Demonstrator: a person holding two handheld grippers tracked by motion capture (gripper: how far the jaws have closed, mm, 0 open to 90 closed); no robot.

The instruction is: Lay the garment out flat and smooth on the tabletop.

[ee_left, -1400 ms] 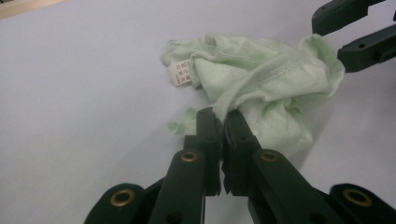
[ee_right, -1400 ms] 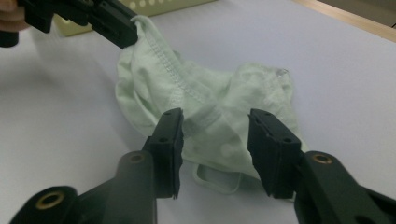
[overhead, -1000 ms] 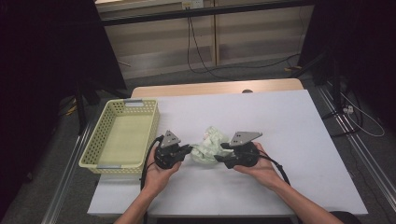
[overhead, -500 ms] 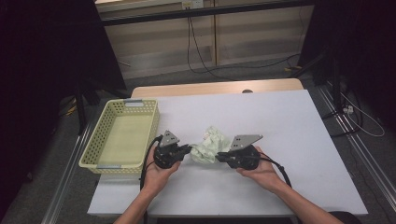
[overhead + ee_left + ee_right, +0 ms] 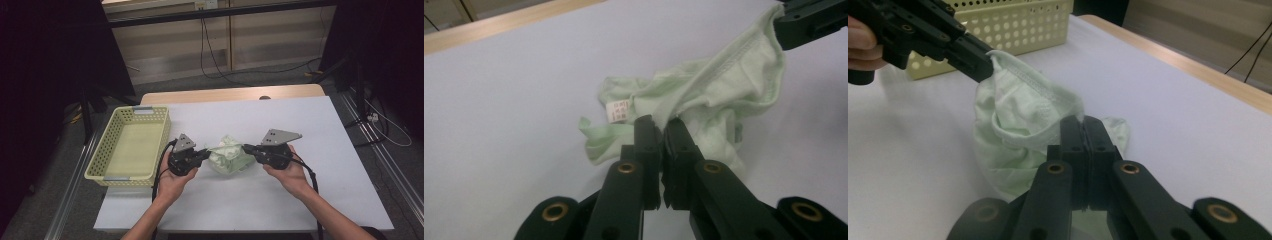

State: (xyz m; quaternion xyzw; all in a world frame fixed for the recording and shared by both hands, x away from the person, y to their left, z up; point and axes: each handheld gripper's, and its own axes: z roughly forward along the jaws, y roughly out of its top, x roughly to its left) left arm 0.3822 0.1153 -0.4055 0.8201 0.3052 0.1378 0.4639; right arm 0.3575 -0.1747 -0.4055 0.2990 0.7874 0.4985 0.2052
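Note:
A crumpled pale green garment (image 5: 227, 155) hangs between my two grippers, just above the white table (image 5: 310, 200). My left gripper (image 5: 207, 152) is shut on its left edge. In the left gripper view the jaws (image 5: 659, 125) pinch the fabric (image 5: 719, 85) beside a small white label (image 5: 619, 111). My right gripper (image 5: 247, 148) is shut on the garment's right edge. In the right gripper view its jaws (image 5: 1082, 122) clamp the cloth (image 5: 1018, 115), and the left gripper (image 5: 983, 67) holds the far corner raised.
A pale yellow perforated basket (image 5: 100, 160) stands at the table's left edge, close to my left hand, and its wall (image 5: 1013, 25) appears in the right gripper view. The table's wooden far edge (image 5: 230, 94) lies behind. Cables run across the floor beyond.
My right gripper has closed on the garment's right side and risen a little, pulling the cloth up off the table. The left gripper has stayed put, still gripping.

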